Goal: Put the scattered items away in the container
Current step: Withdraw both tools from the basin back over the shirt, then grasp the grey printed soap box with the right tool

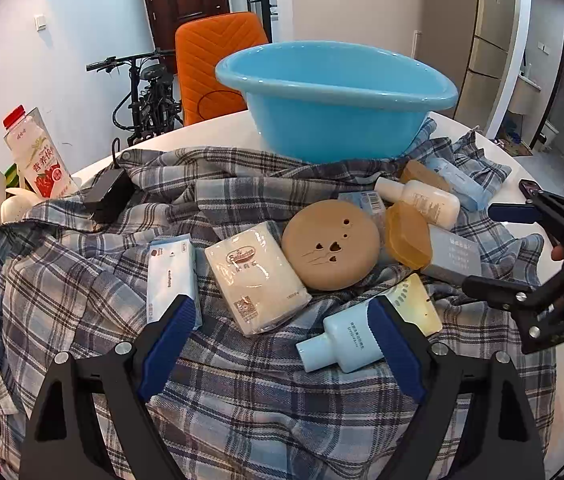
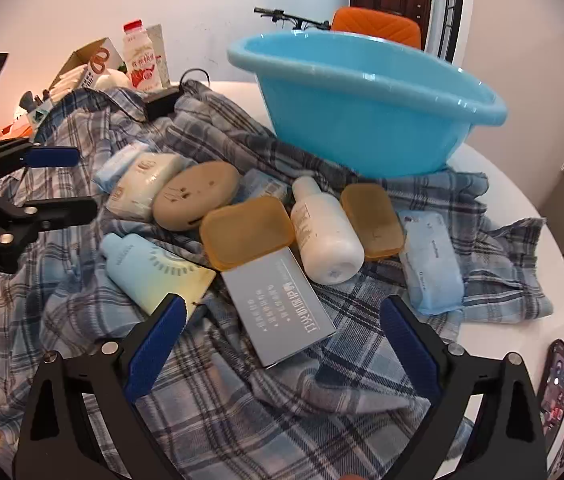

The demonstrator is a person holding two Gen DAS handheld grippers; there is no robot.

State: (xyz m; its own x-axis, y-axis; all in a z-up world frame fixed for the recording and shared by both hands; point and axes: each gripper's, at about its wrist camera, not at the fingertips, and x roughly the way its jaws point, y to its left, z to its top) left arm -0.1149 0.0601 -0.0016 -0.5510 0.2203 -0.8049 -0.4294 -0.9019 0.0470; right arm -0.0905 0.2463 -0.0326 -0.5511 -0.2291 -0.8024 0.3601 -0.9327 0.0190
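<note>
A blue plastic basin [image 1: 334, 100] [image 2: 366, 108] stands at the back on a plaid shirt [image 1: 242, 392] [image 2: 242, 400]. Scattered in front of it lie a white tissue pack [image 1: 256, 278], a round tan case [image 1: 330, 246] [image 2: 196, 194], a pale blue tube [image 1: 366, 328] [image 2: 150, 270], a white bottle [image 1: 420, 202] [image 2: 326, 236], two amber soap boxes [image 2: 248, 236] [image 2: 374, 220], a grey box [image 2: 278, 306] and blue packs [image 1: 172, 280] [image 2: 430, 262]. My left gripper [image 1: 282, 320] is open above the tissue pack. My right gripper [image 2: 282, 320] is open above the grey box.
A milk bottle [image 1: 36, 156] and cartons stand at the far left. A black charger [image 1: 108, 196] lies on the shirt. A phone [image 2: 558, 388] lies on the white table [image 2: 514, 336] at the right. An orange chair [image 1: 214, 60] stands behind the table.
</note>
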